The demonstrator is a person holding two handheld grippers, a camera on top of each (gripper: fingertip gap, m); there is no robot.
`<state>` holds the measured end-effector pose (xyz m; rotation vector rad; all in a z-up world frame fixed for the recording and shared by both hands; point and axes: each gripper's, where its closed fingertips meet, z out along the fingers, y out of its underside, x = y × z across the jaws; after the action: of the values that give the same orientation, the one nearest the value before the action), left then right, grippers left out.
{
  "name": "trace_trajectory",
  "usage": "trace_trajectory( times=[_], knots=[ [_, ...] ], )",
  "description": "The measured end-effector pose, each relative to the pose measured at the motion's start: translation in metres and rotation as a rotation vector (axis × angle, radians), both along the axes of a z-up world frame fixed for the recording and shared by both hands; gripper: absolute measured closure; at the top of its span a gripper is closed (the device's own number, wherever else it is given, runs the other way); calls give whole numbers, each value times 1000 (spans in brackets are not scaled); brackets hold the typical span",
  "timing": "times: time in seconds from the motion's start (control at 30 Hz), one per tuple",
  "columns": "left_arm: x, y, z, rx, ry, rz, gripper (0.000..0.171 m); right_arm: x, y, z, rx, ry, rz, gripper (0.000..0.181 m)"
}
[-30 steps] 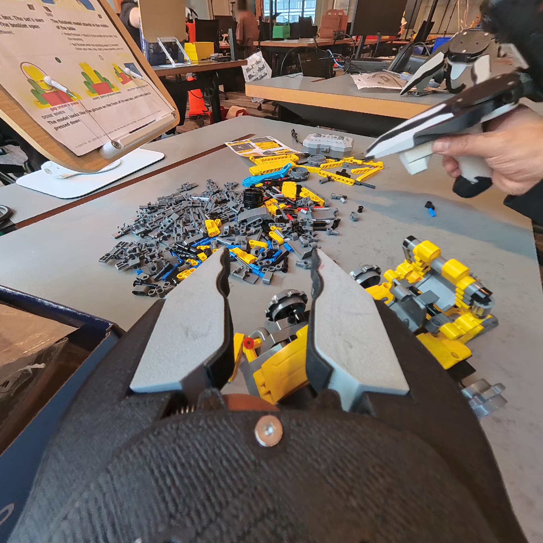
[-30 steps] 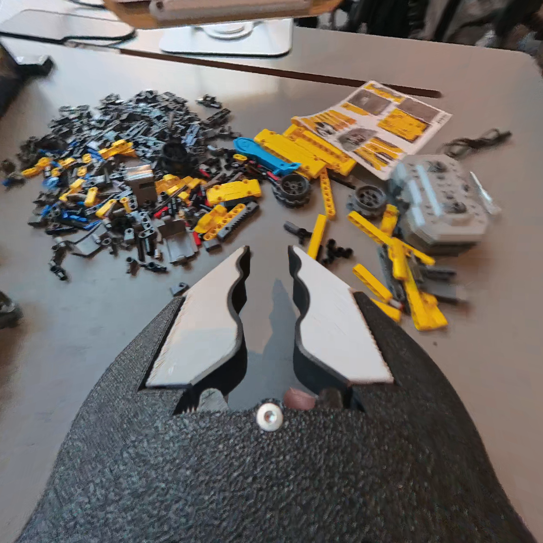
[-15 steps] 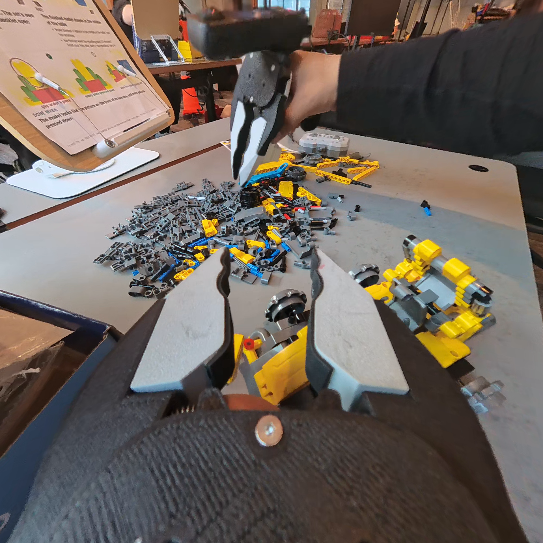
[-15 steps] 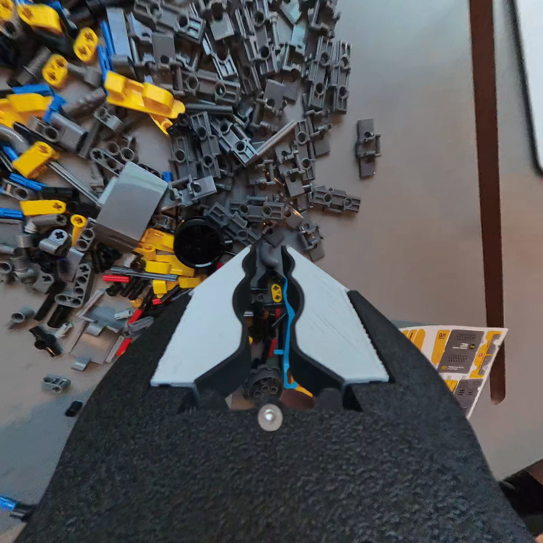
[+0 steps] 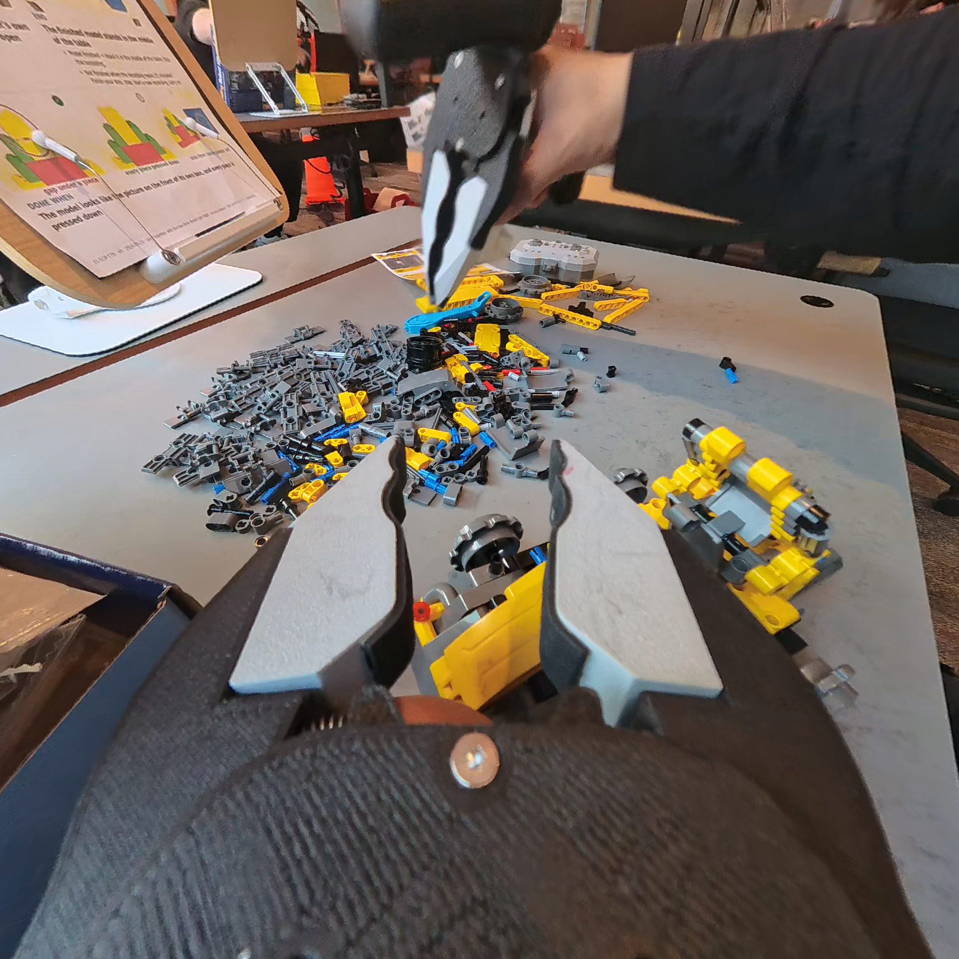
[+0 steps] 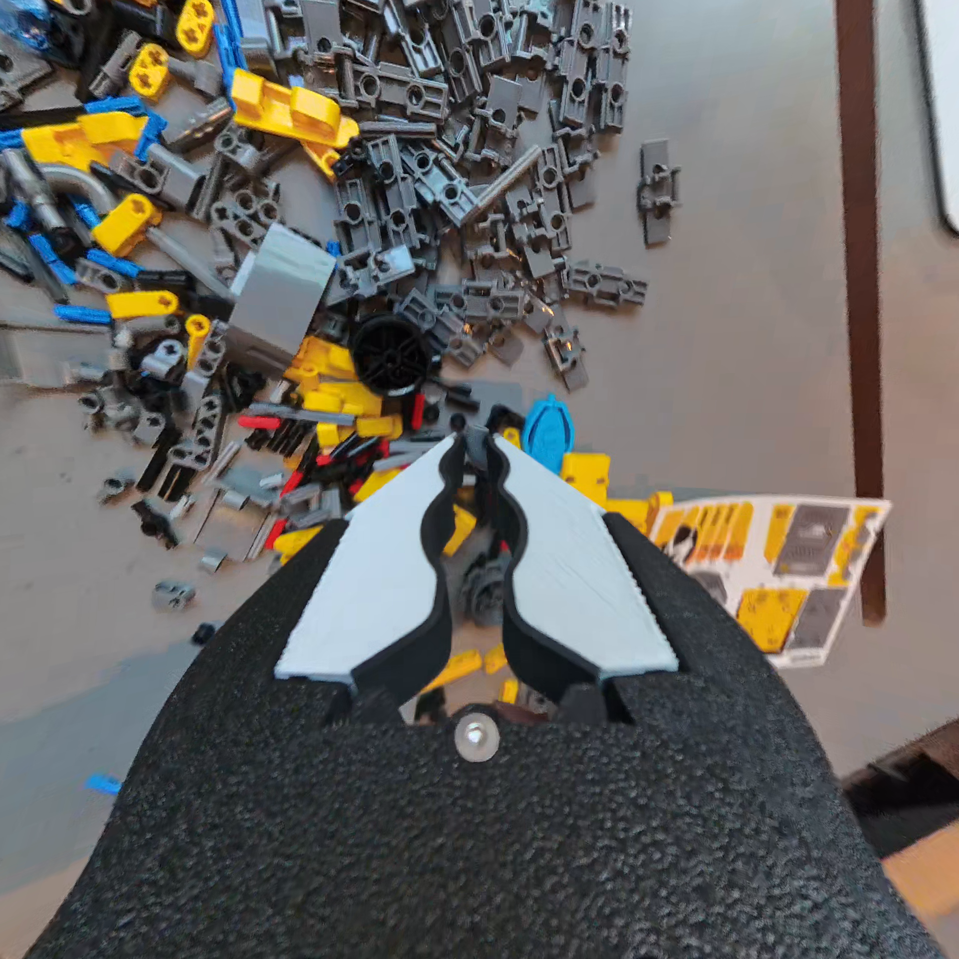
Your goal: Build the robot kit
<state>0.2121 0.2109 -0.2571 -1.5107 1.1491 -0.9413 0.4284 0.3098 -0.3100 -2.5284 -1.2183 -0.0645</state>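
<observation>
Jaws pinching small grey plastic piece (image 6: 475,436)

grippers: black textured shells — pale grey fingers (image 5: 337,560) | silver screw (image 5: 474,761) | dark sleeve (image 5: 778,129)

Even indoor light, soft shadows. Wide-angle bending at edges. Right wrist view blurred, with dull glare on the table (image 6: 726,259); left wrist view sharper.

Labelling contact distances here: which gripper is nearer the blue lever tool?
Right. The right gripper has its tips just beside the blue lever tool; the left gripper sits far across the brick pile.
</observation>
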Motion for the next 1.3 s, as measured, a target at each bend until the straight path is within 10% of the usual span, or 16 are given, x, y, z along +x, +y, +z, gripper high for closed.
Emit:
trace_trajectory(
  times=[0.2,0.5,0.8,1.3],
  knots=[
    [0,-5,4,31,-6,-5,119,-3,-92,40,42,22,-59,175],
    [0,-14,12,97,-15,-17,120,-30,-208,-21,-43,72,-142,175],
    [-3,-7,11,101,-6,5,120,-29,-218,-30,-1,102,-194,172],
    [-6,-6,15,77,-19,13,119,24,-186,58,535,306,-546,167]
  ],
)
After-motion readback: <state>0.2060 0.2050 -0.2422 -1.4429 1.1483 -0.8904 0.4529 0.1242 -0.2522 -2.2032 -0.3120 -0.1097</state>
